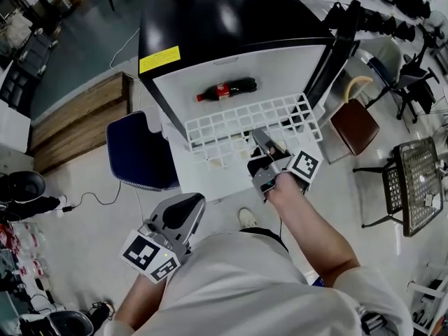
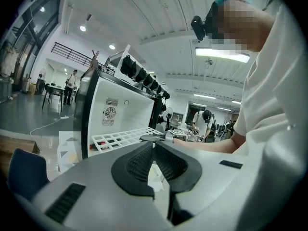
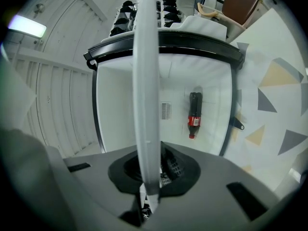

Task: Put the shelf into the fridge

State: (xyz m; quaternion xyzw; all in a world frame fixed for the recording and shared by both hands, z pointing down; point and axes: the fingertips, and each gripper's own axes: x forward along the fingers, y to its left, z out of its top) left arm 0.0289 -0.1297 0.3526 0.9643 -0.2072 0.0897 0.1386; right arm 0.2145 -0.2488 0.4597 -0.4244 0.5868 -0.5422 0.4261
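Observation:
The black mini fridge stands open, and a cola bottle lies in its white interior. A white grid shelf hangs level in front of the opening, its far edge at the fridge mouth. My right gripper is shut on the shelf's near edge. The right gripper view shows the shelf edge-on as a white bar clamped in the right gripper, with the bottle beyond. My left gripper hangs low by my body, shut and empty. In its own view the left gripper faces the shelf.
A dark blue chair stands left of the fridge and a brown chair to its right. The fridge door is swung open on the right. A black mesh chair and a wooden platform flank the area.

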